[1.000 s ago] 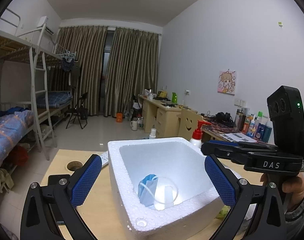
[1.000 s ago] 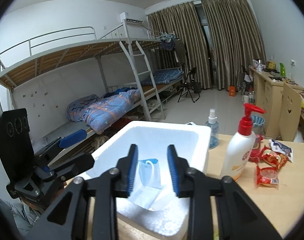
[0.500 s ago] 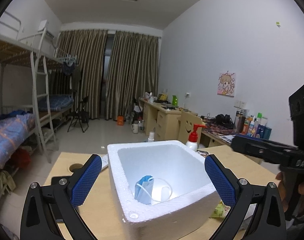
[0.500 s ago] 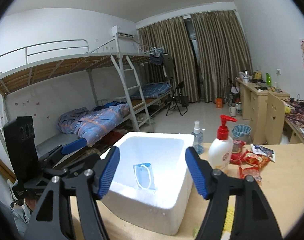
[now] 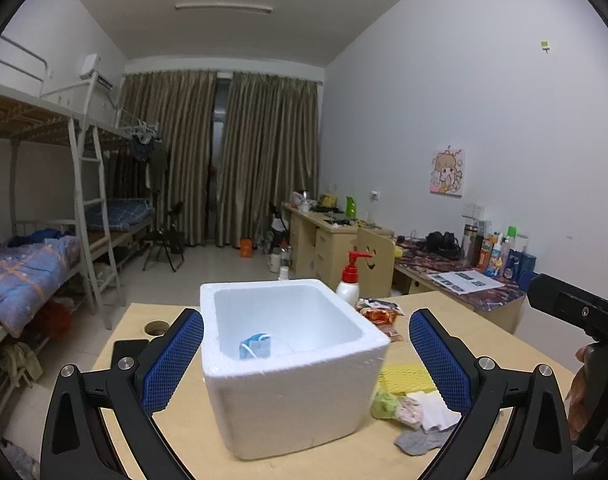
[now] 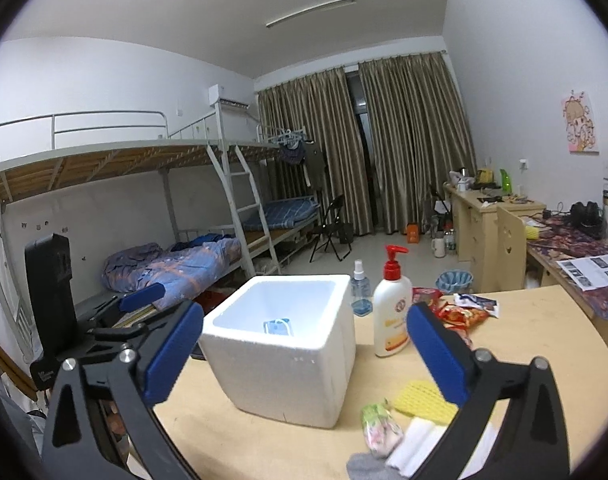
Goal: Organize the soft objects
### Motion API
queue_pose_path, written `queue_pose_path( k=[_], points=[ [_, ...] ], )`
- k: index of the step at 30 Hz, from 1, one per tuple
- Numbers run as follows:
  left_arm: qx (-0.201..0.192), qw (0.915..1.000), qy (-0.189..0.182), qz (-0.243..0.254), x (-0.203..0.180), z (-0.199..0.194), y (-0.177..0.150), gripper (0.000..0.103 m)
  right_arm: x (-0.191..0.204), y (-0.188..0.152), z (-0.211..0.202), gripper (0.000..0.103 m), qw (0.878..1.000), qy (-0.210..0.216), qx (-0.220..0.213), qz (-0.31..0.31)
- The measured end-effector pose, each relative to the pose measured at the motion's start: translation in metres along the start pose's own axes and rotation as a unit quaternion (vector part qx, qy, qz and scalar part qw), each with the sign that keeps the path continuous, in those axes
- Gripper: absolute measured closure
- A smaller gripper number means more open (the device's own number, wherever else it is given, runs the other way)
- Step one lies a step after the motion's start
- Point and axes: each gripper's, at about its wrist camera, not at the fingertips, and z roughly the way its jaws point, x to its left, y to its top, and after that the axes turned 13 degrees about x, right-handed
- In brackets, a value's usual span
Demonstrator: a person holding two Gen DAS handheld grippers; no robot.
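Now both claws gaping, empty: left claw and right claw, jaws of the right just spread wide, nothing between. Blue face mask down inside white foam box on table. Right of box, beside it: yellow sponge, crumpled cloths.
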Motion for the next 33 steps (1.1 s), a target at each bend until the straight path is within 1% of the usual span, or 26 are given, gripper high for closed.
queue_pose_path(
  k=[2, 5, 7, 13, 19, 23, 24, 28, 33],
  points=[
    [-0.005, 0.9998, 0.017, 0.0, -0.012, -0.011, -0.005, 0.0, -0.002, -0.002, -0.008, 0.0, 1.0, 0.005, -0.001, -0.003],
    [-0.009, 0.9996, 0.027, -0.008, -0.023, -0.023, -0.009, 0.0, -0.006, -0.008, -0.02, 0.0, 1.0, 0.01, -0.006, -0.007],
    [-0.012, 0.9989, 0.041, -0.02, -0.032, -0.031, -0.015, 0.0, -0.01, -0.013, -0.028, 0.0, 1.0, 0.014, -0.014, -0.013],
    [-0.017, 0.9972, 0.069, -0.023, -0.051, -0.043, -0.029, 0.0, -0.016, -0.027, -0.044, 0.0, 0.999, 0.002, -0.028, -0.022],
    [-0.023, 0.9965, 0.072, -0.038, -0.055, -0.053, -0.046, 0.0, -0.024, -0.047, -0.052, 0.0, 0.999, -0.01, -0.028, -0.021],
    [-0.03, 0.9959, 0.075, -0.042, -0.051, -0.055, -0.06, 0.0, -0.024, -0.064, -0.048, 0.0, 0.999, -0.038, -0.018, -0.022],
    [-0.031, 0.9961, 0.07, -0.042, -0.05, -0.055, -0.063, 0.0, -0.023, -0.068, -0.045, 0.0, 0.998, -0.049, -0.018, -0.017],
    [-0.024, 0.9974, 0.056, -0.037, -0.044, -0.05, -0.075, 0.0, -0.025, -0.087, -0.047, 0.0, 0.997, -0.073, -0.016, -0.007],
    [-0.004, 0.999, 0.031, -0.033, -0.039, -0.038, -0.089, 0.0, -0.029, -0.104, -0.047, 0.0, 0.995, -0.097, -0.008, 0.014]
  ],
)
